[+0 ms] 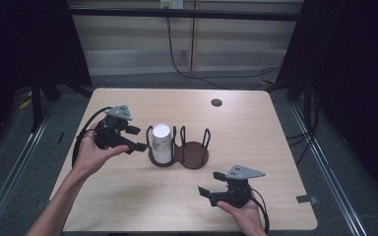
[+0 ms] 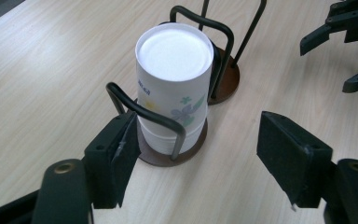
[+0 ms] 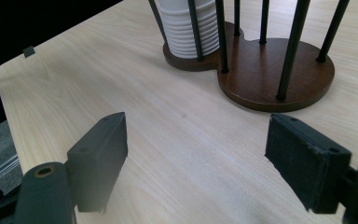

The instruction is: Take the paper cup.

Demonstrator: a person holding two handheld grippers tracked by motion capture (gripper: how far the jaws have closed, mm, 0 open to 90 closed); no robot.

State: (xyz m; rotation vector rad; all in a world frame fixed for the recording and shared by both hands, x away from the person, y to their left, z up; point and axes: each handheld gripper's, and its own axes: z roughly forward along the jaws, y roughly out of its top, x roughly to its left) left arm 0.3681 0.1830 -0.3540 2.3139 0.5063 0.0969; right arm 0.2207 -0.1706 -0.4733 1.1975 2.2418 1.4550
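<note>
Cup stack (image 2: 174, 88) upright, long axis vertical, closed end up, in rack (image 1: 193, 155) just ahead of left gripper (image 1: 134, 138) fingers, spread wide. Right gripper (image 1: 211, 184) fingers wide, empty. Pale wood surface (image 1: 256, 128); dark room.

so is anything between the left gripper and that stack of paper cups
Yes: the holder's black wire hoop curves across the near side of the cup stack, just ahead of the open left gripper. The stack's upper part rises clear above it.

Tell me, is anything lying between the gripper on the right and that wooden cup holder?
No. In the high view, bare table separates the right gripper from the cup holder; the right gripper view shows the same.
</note>
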